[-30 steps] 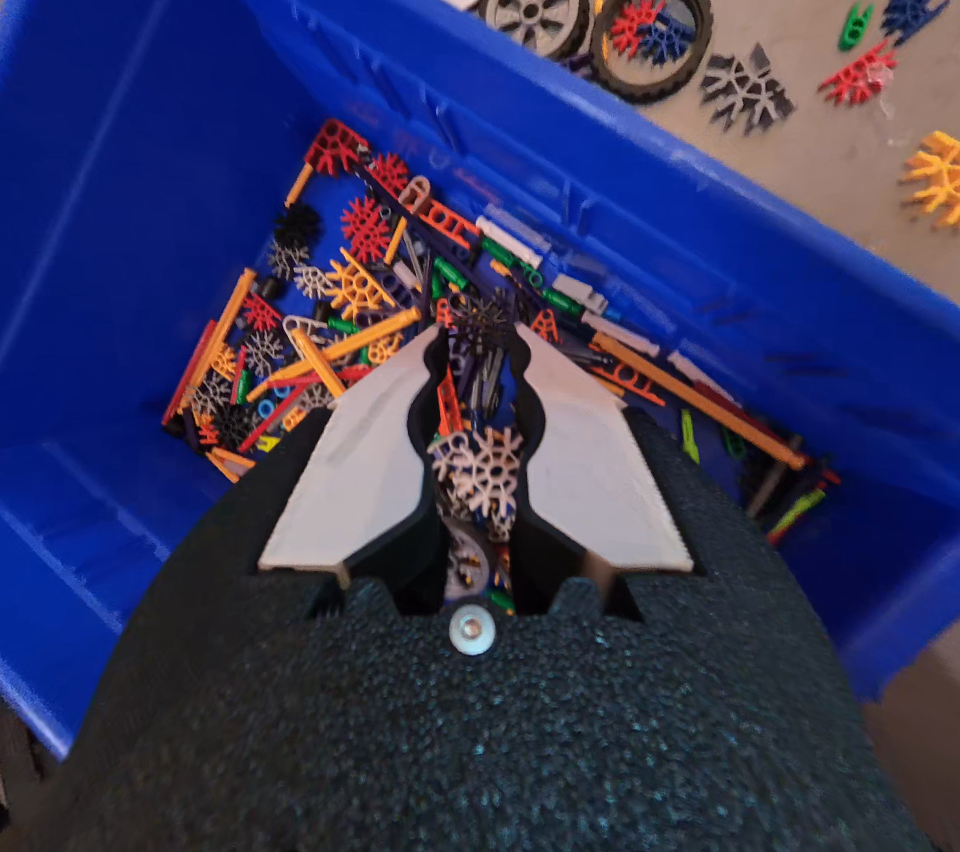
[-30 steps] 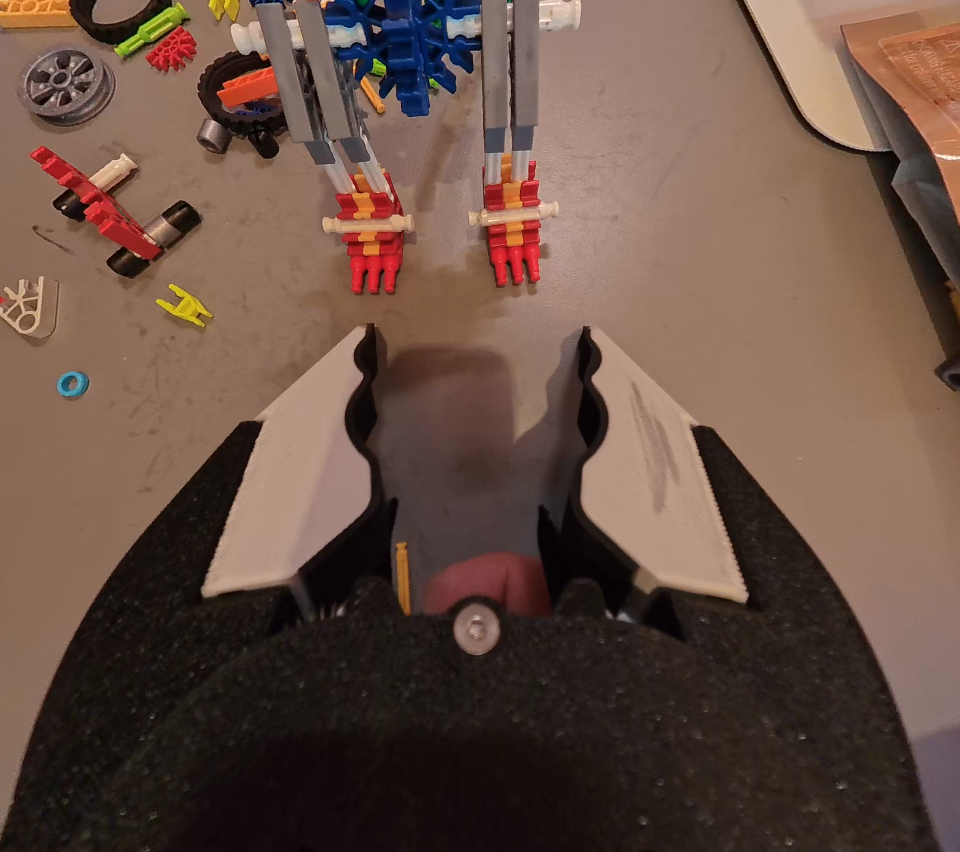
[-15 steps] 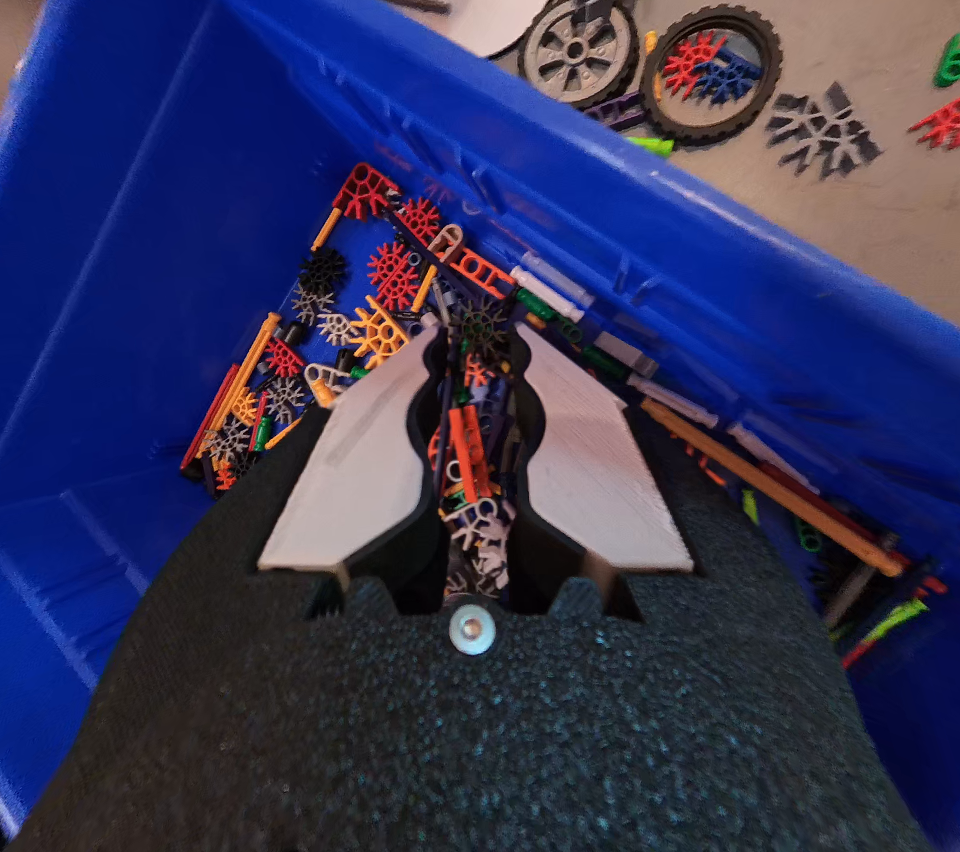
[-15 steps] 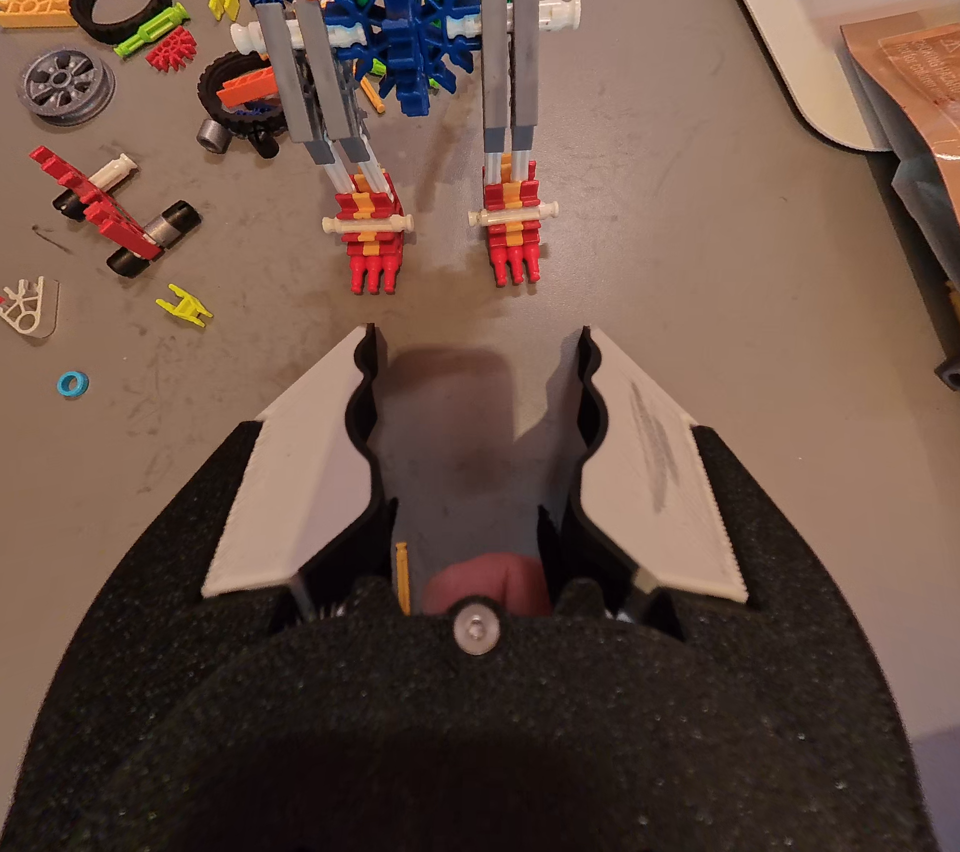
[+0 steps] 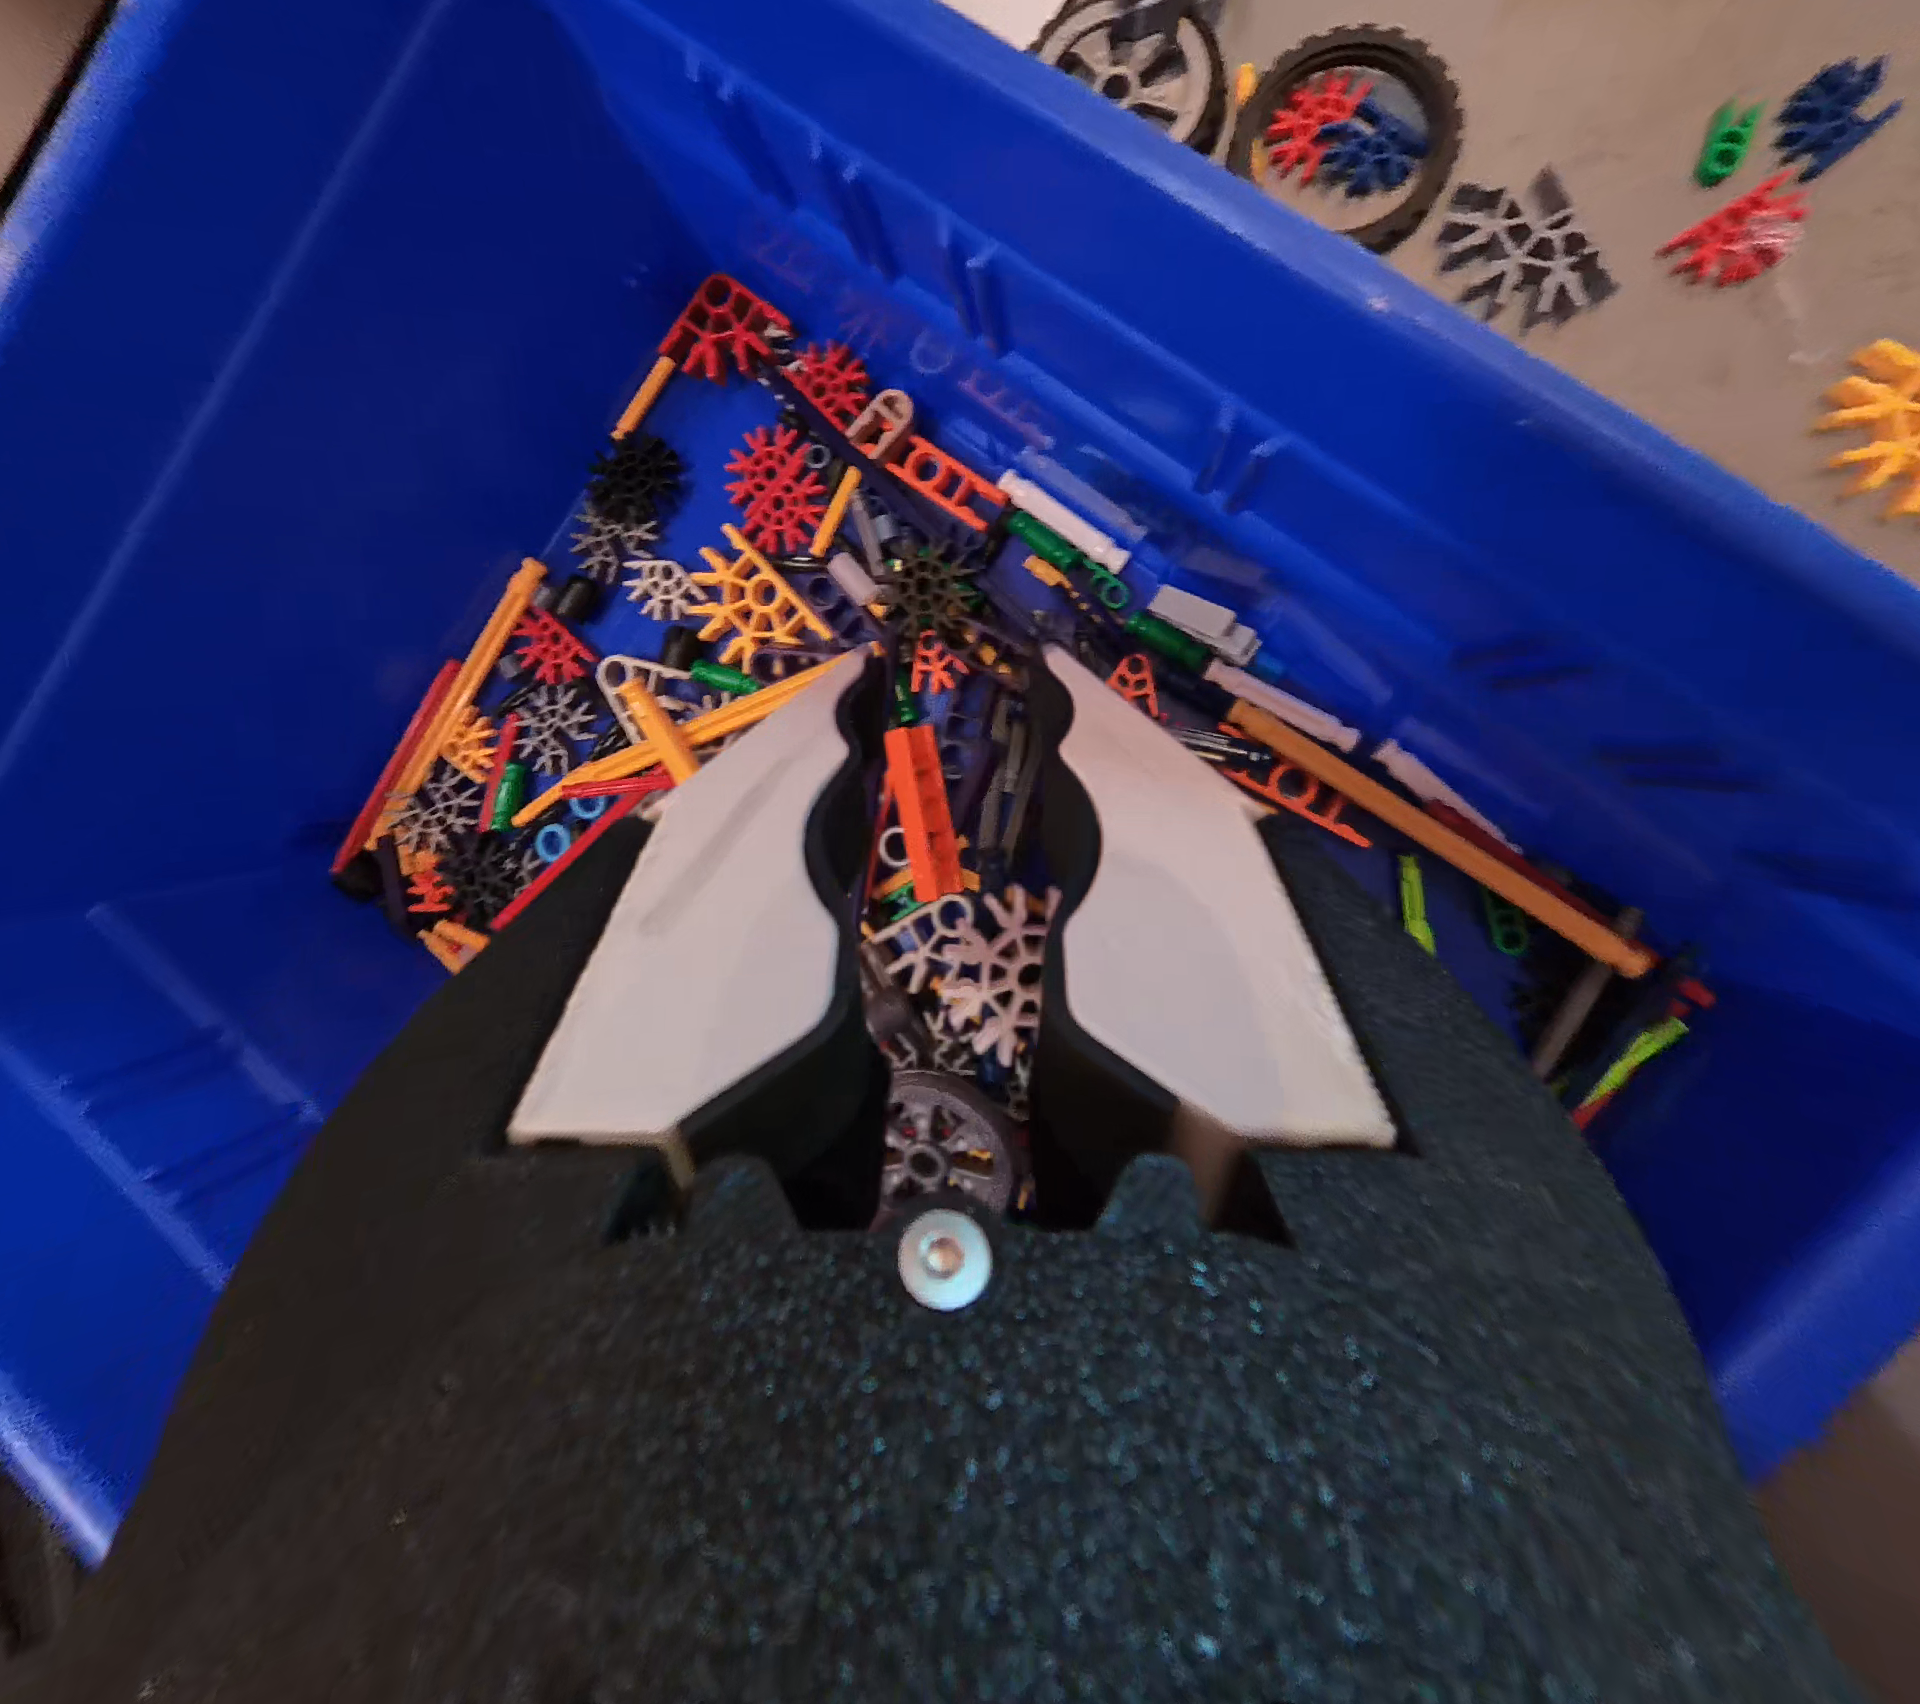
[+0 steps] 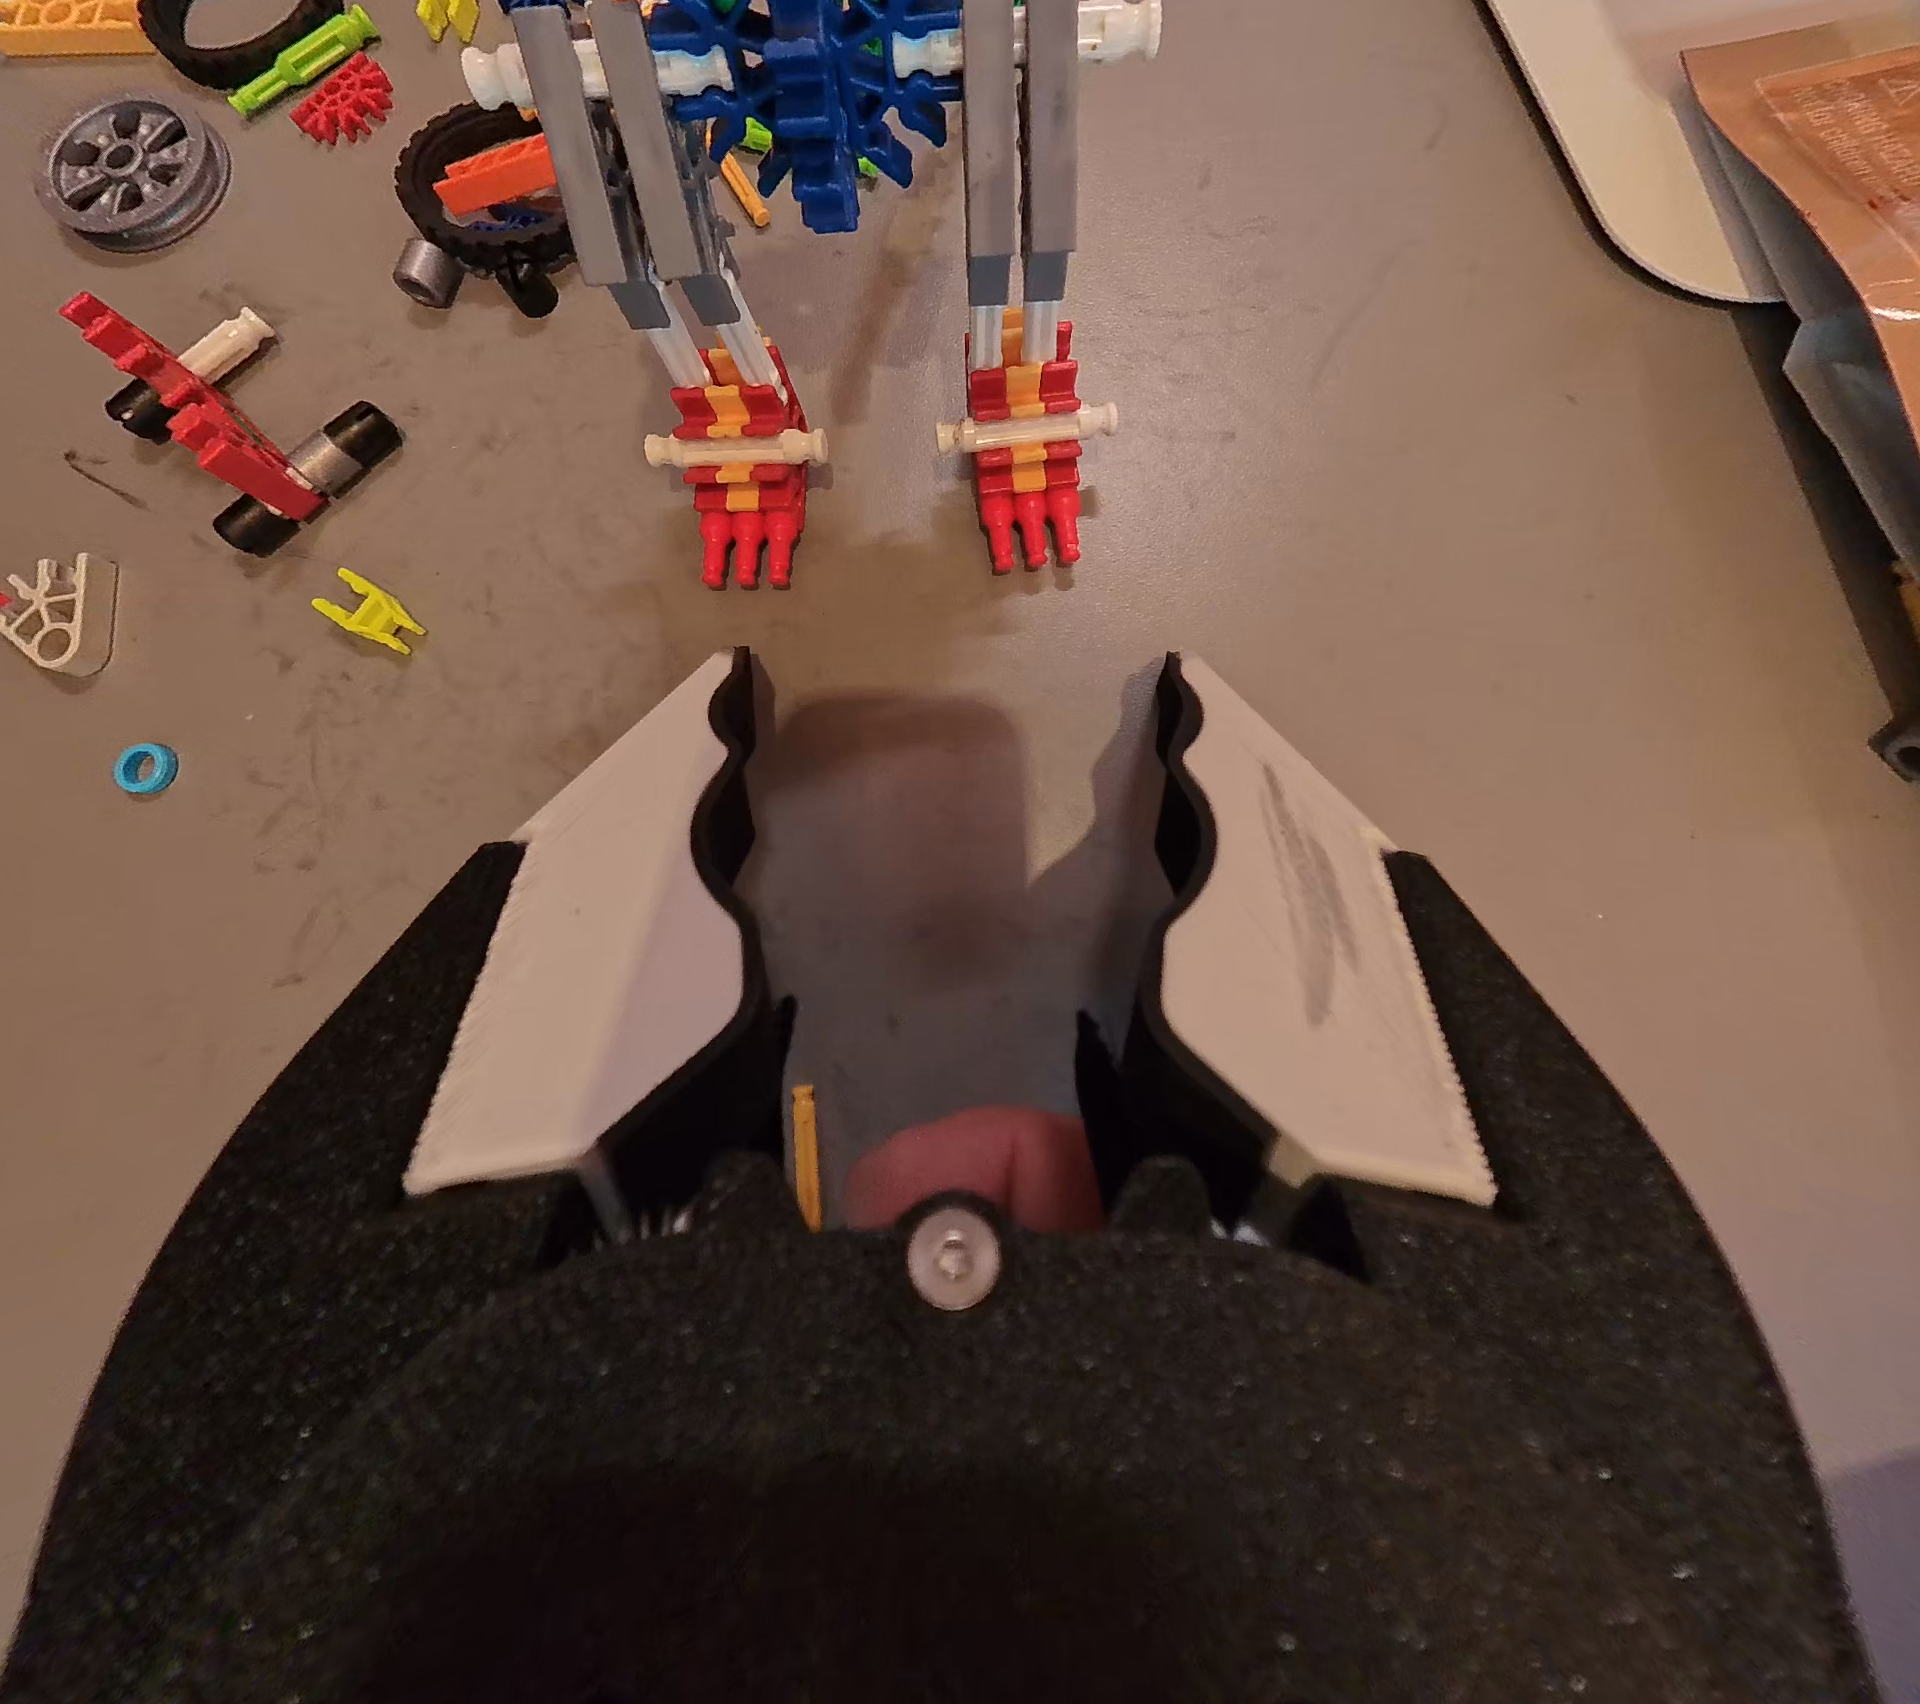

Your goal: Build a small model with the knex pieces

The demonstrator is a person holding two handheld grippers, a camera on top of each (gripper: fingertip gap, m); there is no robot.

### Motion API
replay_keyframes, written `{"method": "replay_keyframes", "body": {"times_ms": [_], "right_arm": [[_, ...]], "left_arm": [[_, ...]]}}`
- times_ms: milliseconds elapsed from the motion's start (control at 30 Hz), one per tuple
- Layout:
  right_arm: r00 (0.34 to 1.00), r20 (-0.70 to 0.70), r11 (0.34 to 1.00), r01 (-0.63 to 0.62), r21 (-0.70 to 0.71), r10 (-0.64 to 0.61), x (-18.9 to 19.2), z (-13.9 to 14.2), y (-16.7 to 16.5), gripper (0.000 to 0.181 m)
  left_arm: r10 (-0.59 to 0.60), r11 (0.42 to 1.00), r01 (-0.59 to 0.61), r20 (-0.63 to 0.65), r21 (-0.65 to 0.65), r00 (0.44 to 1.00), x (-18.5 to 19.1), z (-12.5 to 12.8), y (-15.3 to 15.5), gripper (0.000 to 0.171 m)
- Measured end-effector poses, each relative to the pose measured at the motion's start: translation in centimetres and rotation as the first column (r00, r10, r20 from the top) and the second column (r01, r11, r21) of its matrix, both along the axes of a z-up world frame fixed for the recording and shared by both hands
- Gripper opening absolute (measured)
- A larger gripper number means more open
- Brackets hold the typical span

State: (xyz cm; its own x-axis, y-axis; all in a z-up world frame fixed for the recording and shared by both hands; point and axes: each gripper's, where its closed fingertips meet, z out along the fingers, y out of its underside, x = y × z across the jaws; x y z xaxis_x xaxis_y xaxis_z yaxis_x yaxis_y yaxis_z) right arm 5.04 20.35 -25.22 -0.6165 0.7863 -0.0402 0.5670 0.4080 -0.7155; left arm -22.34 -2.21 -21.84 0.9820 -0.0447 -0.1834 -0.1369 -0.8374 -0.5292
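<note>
The left gripper (image 5: 951, 667) hangs over the blue bin (image 5: 312, 283), its fingers slightly apart and empty above the heap of toy rods and connectors (image 5: 769, 574). The right gripper (image 6: 951, 667) rests low over the grey bench (image 6: 1403, 615), fingers wide apart and holding nothing, just short of the red feet of a toy figure (image 6: 810, 54). Loose wheels (image 6: 130, 168) lie beside it.

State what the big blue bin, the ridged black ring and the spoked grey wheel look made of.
Big blue bin: moulded plastic, semi-glossy, judging by soft reflections and ribbed walls. Ridged black ring: probably rubber, matte, with tyre tread. Spoked grey wheel: metallic sheen, likely silver-finished plastic; cannot tell for sure.
</note>
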Motion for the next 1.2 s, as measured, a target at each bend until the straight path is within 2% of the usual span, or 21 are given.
{"method": "replay_keyframes", "body": {"times_ms": [67,200,367,567,700,900,1200], "right_arm": [[1.0,0.0,1.0,0.0,-0.001,0.0,0.0,0.0,0.0,0.077],[1.0,0.0,1.0,0.0,-0.001,0.0,0.0,0.0,0.0,0.077],[1.0,0.001,1.0,0.001,-0.003,-0.001,0.0,0.0,0.0,0.077],[1.0,0.0,1.0,0.001,0.0,-0.001,0.0,0.0,0.0,0.078],[1.0,0.001,1.0,0.001,-0.004,-0.001,0.0,0.0,0.0,0.078],[1.0,0.002,1.0,0.001,-0.005,-0.001,0.0,0.0,0.0,0.078],[1.0,0.001,1.0,0.001,-0.004,-0.001,0.0,0.0,0.0,0.078]], "left_arm": [[-0.034,0.999,0.035,0.028,-0.025,0.999,0.9,-0.5,0.0,0.019],[-0.061,0.997,0.062,0.028,-0.052,0.998,1.4,-1.4,0.2,0.019],[-0.036,0.996,0.036,-0.005,-0.077,0.999,0.6,-2.2,0.2,0.018],[0.096,0.995,-0.097,-0.081,-0.006,0.992,-2.6,0.6,-0.6,0.022],[0.107,0.994,-0.107,-0.053,0.01,0.993,-2.7,1.6,-1.4,0.024],[0.029,0.995,-0.03,-0.006,-0.1,1.0,-0.8,-1.1,-1.9,0.021],[-0.033,0.996,0.036,0.047,-0.08,0.998,0.8,-1.0,-1.3,0.019]]}}
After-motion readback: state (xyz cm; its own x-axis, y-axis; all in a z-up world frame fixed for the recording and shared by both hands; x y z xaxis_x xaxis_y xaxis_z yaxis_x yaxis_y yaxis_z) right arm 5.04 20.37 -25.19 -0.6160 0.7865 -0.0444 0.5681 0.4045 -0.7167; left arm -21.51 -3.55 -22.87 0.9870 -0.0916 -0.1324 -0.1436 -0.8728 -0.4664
